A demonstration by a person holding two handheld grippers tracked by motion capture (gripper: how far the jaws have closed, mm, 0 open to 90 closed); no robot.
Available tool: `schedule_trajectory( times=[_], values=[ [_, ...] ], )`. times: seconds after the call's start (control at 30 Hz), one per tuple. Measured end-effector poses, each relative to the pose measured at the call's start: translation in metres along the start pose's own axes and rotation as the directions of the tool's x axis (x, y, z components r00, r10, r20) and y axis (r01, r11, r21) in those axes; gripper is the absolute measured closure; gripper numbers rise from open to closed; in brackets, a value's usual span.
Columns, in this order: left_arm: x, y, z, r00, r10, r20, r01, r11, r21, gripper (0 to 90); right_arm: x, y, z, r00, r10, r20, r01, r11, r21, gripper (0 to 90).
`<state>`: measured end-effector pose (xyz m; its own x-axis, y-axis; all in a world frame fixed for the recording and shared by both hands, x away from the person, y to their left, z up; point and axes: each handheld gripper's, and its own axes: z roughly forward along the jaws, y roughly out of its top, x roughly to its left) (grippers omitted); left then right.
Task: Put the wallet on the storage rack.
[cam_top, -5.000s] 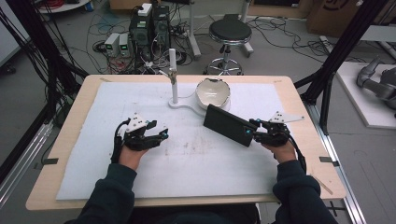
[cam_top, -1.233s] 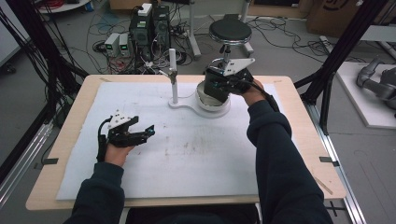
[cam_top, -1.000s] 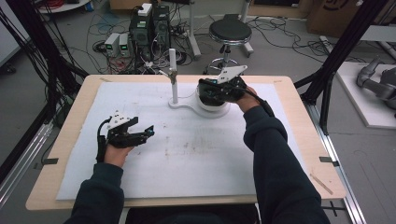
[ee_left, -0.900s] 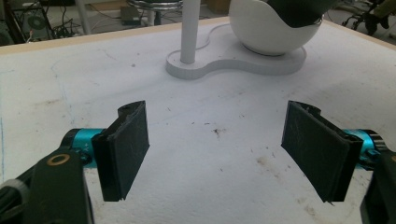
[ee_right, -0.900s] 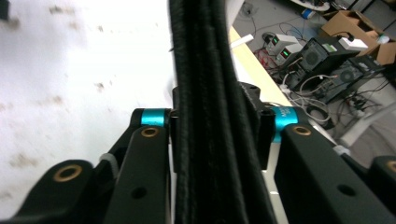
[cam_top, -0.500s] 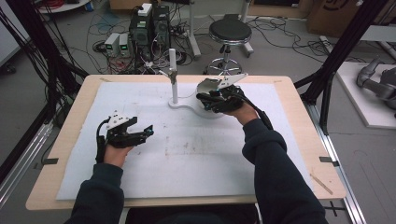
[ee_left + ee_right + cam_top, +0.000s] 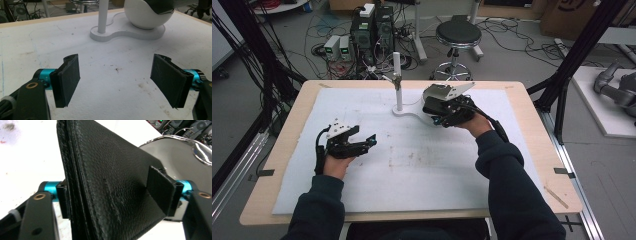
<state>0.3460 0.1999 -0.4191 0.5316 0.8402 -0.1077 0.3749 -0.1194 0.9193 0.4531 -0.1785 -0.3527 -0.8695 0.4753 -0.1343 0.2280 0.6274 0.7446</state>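
A lab: beyond the left gripper [image 7: 362, 142], past the table [image 7: 277, 125], computers [image 7: 372, 27], tangled cables [image 7: 282, 45], a stool [image 7: 457, 35], black frame struts [image 7: 577, 55].

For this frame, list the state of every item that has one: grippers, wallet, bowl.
Left gripper: open, empty, low over the white mat.
Right gripper: shut on the black leather wallet, held by the bowl.
Black leather wallet: folded shut, clamped between the jaws.
White bowl with shiny inside: upright on its white stand, partly covered by the wallet.

Wallet [image 7: 105, 185] is black grainy leather, bowl [image 7: 175, 152] shiny silver inside and white outside, stand [image 7: 105, 35] white, mat [image 7: 412, 165] white with brown smudges.
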Motion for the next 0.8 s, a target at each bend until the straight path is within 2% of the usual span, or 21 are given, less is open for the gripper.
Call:
schedule_trajectory(
  times=[0.13,0.2,0.43,0.6,0.67,0.8],
  values=[
    [0.000,0.000,0.000,1.0000,0.000,0.000,0.000,1.0000,0.001,23.7,0.002,-0.010,-0.003,1.0000,-0.005,-0.007,0.004,0.9992,-0.041,27.9],
    [0.000,0.000,0.000,1.0000,-0.002,0.003,0.002,1.0000,-0.001,23.7,0.001,-0.012,-0.004,0.9999,0.011,-0.001,-0.011,0.9991,-0.041,26.4],
    [0.000,0.000,0.000,1.0000,-0.003,0.000,0.003,1.0000,0.002,23.8,-0.001,-0.016,-0.010,0.9984,0.035,-0.044,-0.037,0.9984,-0.043,23.3],
    [0.000,0.000,0.000,1.0000,-0.003,0.004,0.003,1.0000,0.002,23.9,-0.004,-0.018,-0.013,0.9981,0.054,-0.028,-0.055,0.9978,-0.037,21.2],
    [0.000,0.000,0.000,1.0000,-0.004,0.002,0.004,1.0000,0.003,23.9,-0.006,-0.020,-0.015,0.9967,0.071,-0.039,-0.072,0.9966,-0.040,21.2],
    [0.000,0.000,0.000,1.0000,-0.006,0.004,0.006,1.0000,0.001,23.9,-0.007,-0.026,-0.021,0.9963,0.075,-0.041,-0.077,0.9955,-0.054,22.7]
  ],
)
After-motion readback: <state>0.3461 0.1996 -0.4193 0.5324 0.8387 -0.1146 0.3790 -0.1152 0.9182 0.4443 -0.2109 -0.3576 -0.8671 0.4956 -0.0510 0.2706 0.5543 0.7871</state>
